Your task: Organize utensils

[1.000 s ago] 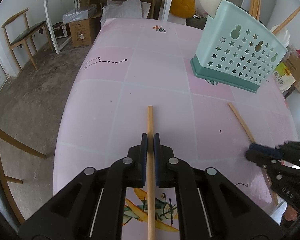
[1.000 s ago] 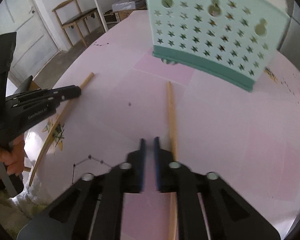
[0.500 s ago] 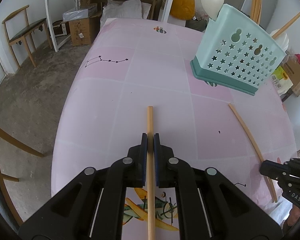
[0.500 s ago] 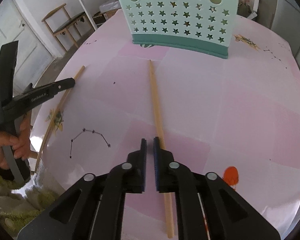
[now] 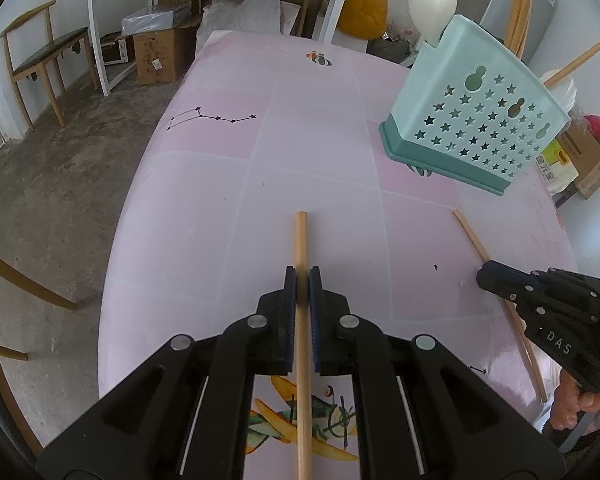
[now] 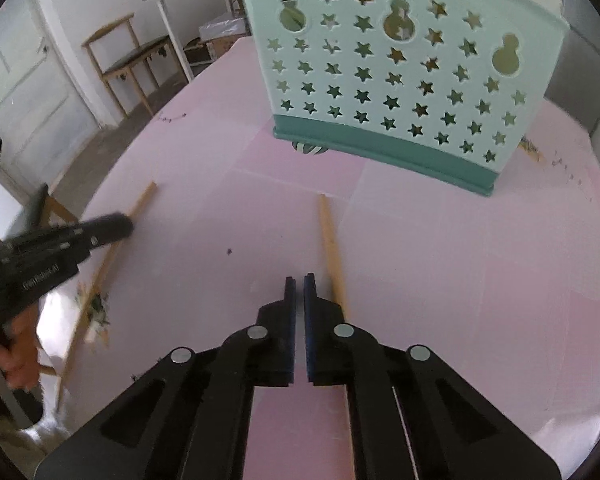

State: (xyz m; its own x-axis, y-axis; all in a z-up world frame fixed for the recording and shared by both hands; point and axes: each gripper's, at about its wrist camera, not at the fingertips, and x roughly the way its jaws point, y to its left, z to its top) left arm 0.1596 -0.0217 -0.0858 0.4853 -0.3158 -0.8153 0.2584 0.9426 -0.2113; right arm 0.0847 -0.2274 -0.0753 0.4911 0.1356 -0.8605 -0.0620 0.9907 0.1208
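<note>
My left gripper [image 5: 302,270] is shut on a wooden chopstick [image 5: 301,236], which sticks out ahead of the pads over the pink table. A second chopstick [image 5: 470,232] lies flat to the right. My right gripper [image 5: 485,278] hovers over its middle. In the right wrist view that chopstick [image 6: 330,236] lies just right of my right gripper [image 6: 299,278], whose jaws are closing to a thin gap with nothing between them. The mint star-holed utensil holder [image 6: 400,80] stands upright beyond it. The left gripper [image 6: 126,224] and its chopstick [image 6: 142,202] show at the left.
The table's pink printed cloth [image 5: 220,184] curves off at the left edge. Beyond the table are a wooden chair [image 5: 40,60], a white table [image 5: 100,20], cardboard boxes [image 5: 156,56] and a yellow bag [image 5: 364,8]. A hand [image 5: 580,404] holds the right gripper's handle.
The right gripper pulled back toward the table's near edge, then came forward again beside the second chopstick. The left gripper and its chopstick stayed put.
</note>
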